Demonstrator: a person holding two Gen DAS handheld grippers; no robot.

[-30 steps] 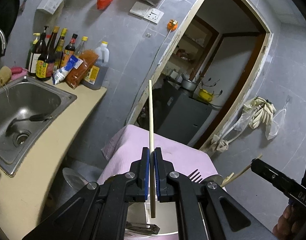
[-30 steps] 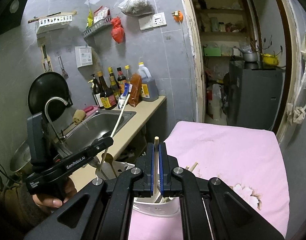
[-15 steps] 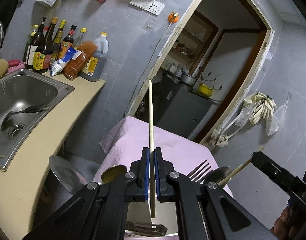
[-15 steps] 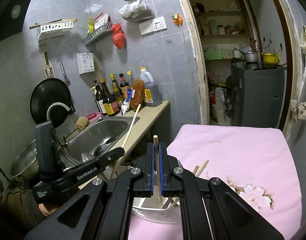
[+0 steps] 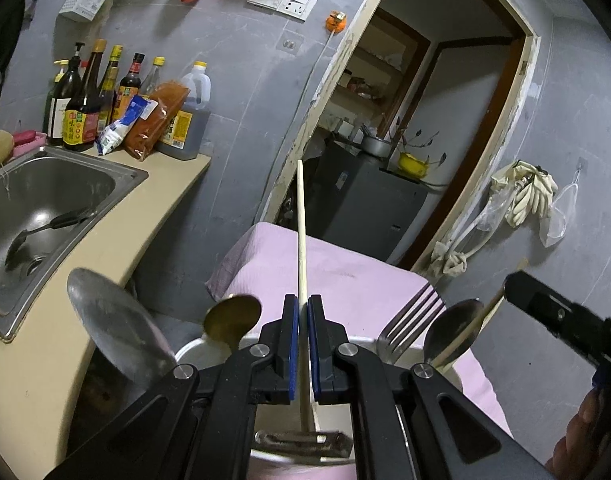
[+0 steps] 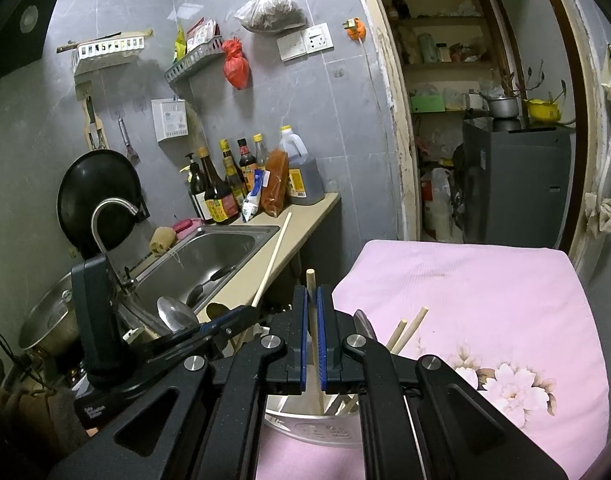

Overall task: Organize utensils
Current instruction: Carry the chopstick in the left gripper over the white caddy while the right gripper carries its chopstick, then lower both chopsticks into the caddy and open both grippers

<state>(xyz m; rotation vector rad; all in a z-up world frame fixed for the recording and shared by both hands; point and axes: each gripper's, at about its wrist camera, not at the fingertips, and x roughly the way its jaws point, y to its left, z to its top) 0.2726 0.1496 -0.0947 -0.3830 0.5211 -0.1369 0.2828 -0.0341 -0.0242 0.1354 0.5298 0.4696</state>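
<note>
My left gripper [image 5: 301,301] is shut on a long wooden chopstick [image 5: 300,220] that stands upright, its lower end down inside a white utensil holder [image 5: 190,351]. The holder stands on a pink cloth [image 5: 345,276] and holds a steel spoon [image 5: 117,332], a brass spoon [image 5: 233,317], a fork [image 5: 409,320] and another spoon [image 5: 453,328]. My right gripper [image 6: 313,293] is shut on a second chopstick [image 6: 310,278] whose lower end reaches into the same holder [image 6: 305,428]. Other chopsticks [image 6: 409,322] lean in it. The left gripper [image 6: 225,320] shows at the left of the right wrist view.
A steel sink [image 6: 201,260] with a ladle in it sits in the beige counter [image 5: 105,256] to the left. Sauce bottles [image 6: 225,184] line the wall behind it. A doorway with a dark cabinet [image 6: 517,184] lies beyond the pink cloth.
Both grippers have sunk toward the holder with their chopsticks still clamped. The spoons and fork in the holder have risen into the left wrist view.
</note>
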